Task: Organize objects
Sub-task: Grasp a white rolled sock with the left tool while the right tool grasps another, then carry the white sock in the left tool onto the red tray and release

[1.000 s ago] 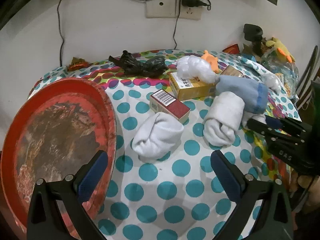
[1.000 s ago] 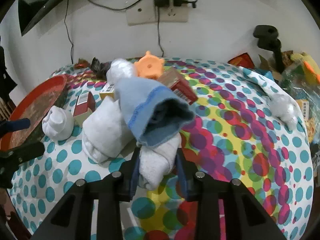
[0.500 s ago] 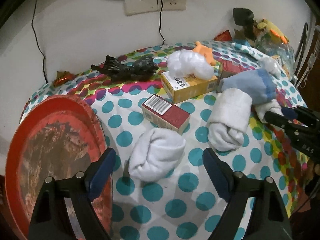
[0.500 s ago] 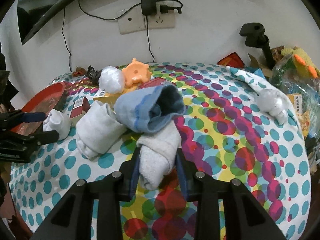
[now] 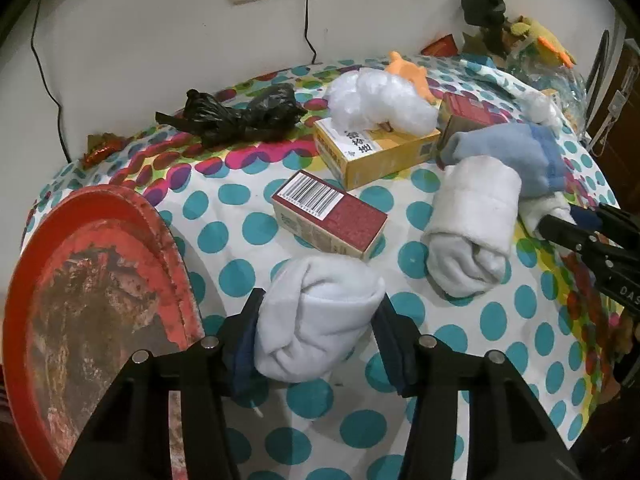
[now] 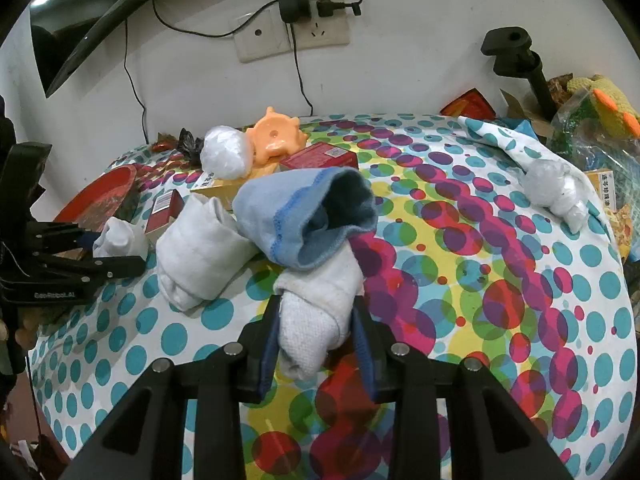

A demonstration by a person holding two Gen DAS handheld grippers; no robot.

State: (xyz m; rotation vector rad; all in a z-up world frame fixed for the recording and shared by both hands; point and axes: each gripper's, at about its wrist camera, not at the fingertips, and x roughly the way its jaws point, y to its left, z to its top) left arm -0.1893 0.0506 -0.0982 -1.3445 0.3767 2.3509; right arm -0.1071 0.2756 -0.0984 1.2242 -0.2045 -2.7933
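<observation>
While both tongs sit low over the polka-dot worktop (image 5: 224, 196), each has a rolled sock between its fingers. The left tongs (image 5: 318, 332) are clenched on a small white sock roll (image 5: 316, 316), their blue pads pressing its two sides; the roll rests on the cloth. Just left of these tongs lies a worn red tray (image 5: 92, 304), its rim close to the left finger. Straight ahead of them, touching the far end of the roll, is a red box with a barcode (image 5: 328, 220), and beyond that a yellow box (image 5: 376, 148) with a white plastic bag (image 5: 380, 100) on top. A black plastic bag (image 5: 244, 116) lies further ahead to the left.

The right tongs (image 6: 316, 332) are clenched on a greyish-white sock roll (image 6: 316, 312), which also lies on the cloth. A light blue sock (image 6: 304, 216) rests over the far end of that roll, its open cuff facing the tongs. To the left of it, touching, lies a larger white sock roll (image 6: 200, 256). An orange plastic piece (image 6: 276, 136) sits further ahead, near the wall.
</observation>
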